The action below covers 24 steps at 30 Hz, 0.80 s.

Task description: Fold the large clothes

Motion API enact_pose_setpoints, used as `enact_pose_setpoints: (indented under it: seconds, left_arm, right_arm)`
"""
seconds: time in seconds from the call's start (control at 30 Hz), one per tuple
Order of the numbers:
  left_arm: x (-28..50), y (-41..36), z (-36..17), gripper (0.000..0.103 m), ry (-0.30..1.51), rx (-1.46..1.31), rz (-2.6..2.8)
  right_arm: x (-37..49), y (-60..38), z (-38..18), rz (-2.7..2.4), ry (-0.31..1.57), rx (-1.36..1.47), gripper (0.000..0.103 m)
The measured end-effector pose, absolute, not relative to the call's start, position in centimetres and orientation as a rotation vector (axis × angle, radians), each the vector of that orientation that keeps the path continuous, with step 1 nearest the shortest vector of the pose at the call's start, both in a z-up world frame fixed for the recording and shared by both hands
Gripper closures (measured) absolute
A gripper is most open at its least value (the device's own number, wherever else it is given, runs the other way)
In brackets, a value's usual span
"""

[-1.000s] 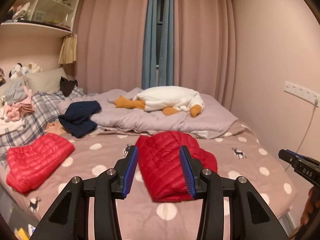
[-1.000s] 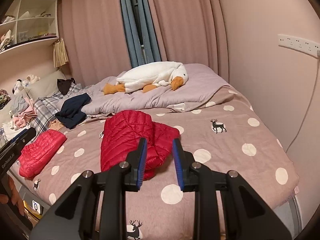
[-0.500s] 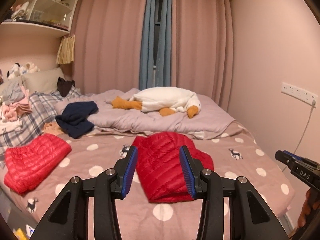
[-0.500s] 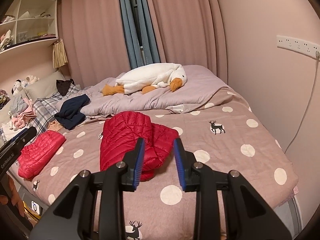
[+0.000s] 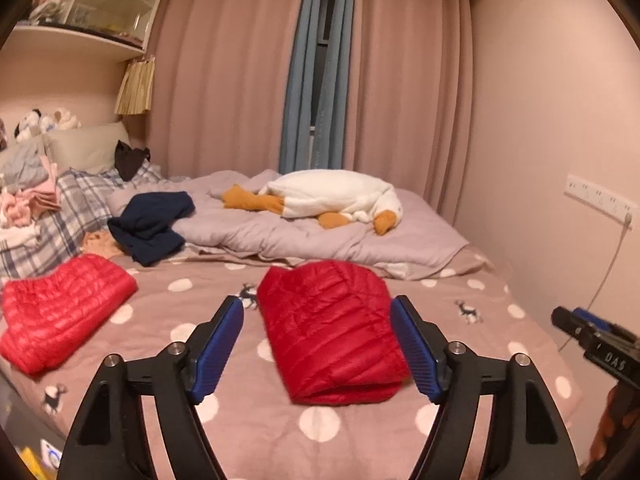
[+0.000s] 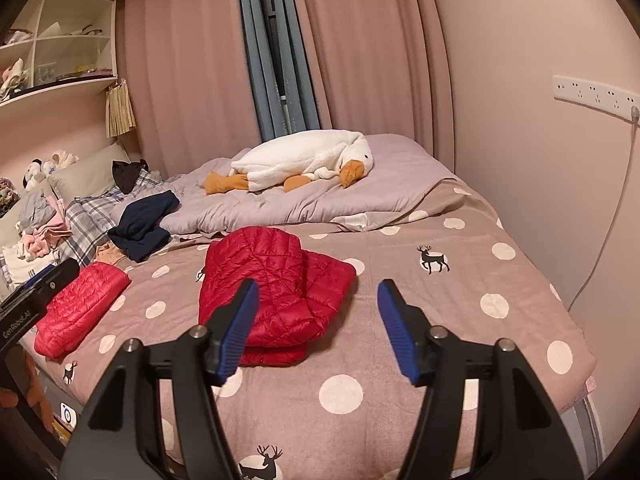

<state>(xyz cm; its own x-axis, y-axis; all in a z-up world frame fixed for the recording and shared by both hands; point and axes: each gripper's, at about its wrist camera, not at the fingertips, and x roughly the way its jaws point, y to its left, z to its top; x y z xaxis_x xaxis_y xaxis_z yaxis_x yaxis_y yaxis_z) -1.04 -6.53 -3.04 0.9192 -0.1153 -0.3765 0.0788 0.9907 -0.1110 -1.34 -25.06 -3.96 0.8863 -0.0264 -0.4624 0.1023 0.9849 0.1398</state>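
Two red jackets folded on the bed, one mid-bed, one near the left edge; left gripper and right gripper just opened, jaws apart, empty; navy garment apparently left unfolded.

Beyond the jaws, dusty-pink floor-length curtains flank a narrow blue drape; right of them a plain pink wall carries a white socket strip.

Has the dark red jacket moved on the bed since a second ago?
No. The jacket lies by the same deer print on the bedspread.
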Motion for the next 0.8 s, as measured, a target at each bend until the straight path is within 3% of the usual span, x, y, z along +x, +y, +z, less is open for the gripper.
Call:
enact_pose_setpoints:
  seconds: [0.13,0.43,0.8]
  left_arm:
    - [-1.1,-6.4,-2.6,0.002,0.389,-0.102,-0.12]
    - [-0.8,-6.1,-2.6,0.001,0.428,-0.134,-0.158]
    - [-0.6,-6.4,-2.7,0.001,0.416,-0.123,-0.121]
  right_arm:
    - [-1.6,-25.1,-3.7,-0.067,0.471,0.163,0.028]
    - [-2.6,-25.1,-3.2,-0.075,0.43,0.184,0.0]
    - [-2.0,-25.3,-3.7,-0.106,0.456,0.175,0.0]
